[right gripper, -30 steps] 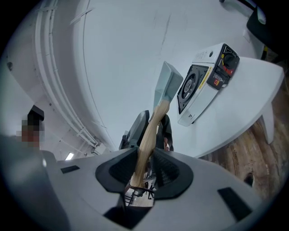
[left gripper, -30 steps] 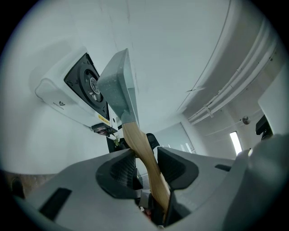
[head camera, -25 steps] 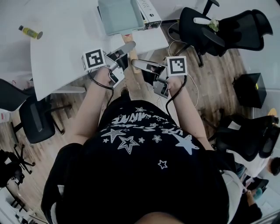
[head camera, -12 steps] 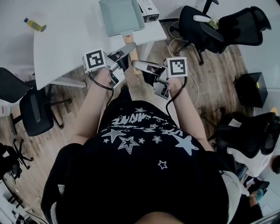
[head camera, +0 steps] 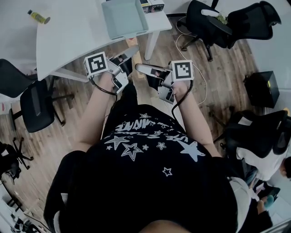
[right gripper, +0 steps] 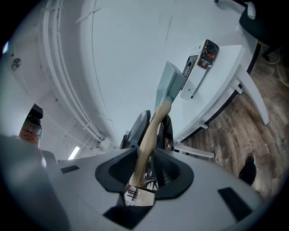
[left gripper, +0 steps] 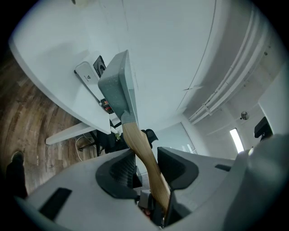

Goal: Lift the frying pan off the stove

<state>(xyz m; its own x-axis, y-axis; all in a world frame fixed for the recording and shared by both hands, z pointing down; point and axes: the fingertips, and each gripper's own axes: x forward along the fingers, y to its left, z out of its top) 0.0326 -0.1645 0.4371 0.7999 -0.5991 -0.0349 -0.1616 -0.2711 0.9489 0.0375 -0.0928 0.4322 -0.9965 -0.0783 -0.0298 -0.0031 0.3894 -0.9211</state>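
The left tongs (left gripper: pixel 145 155) are clamped on the wooden handle (left gripper: pixel 137 144) partway along it, and the right tongs (right gripper: pixel 144 155) grip the same handle at its near end. Both point level, side by side in front of the person's chest.

At the far end of the handle, the pale green square frying pan (head camera: pixel 123 18) hangs in the air at the near edge of the bench (head camera: pixel 68 36). The white stove (head camera: pixel 152 4) sits just beside it at the top of the head view.

Over the last second the bench and stove have slid away towards the top of the head view, while the pan has kept its place ahead of the tongs. Bare floor (head camera: pixel 218 86) now lies under the handle, where the bench edge was before. I take it that the person is backing off with the pan in hand, so the lift looks done (what remains is carrying it clear).

The bench is white with a curved edge and almost bare, apart from a small yellow bottle (head camera: pixel 37 17) near its far left. Around it are wood-plank flooring, black office chairs (head camera: pixel 36 107) on both sides, and a black box (head camera: pixel 261 88) to the right.
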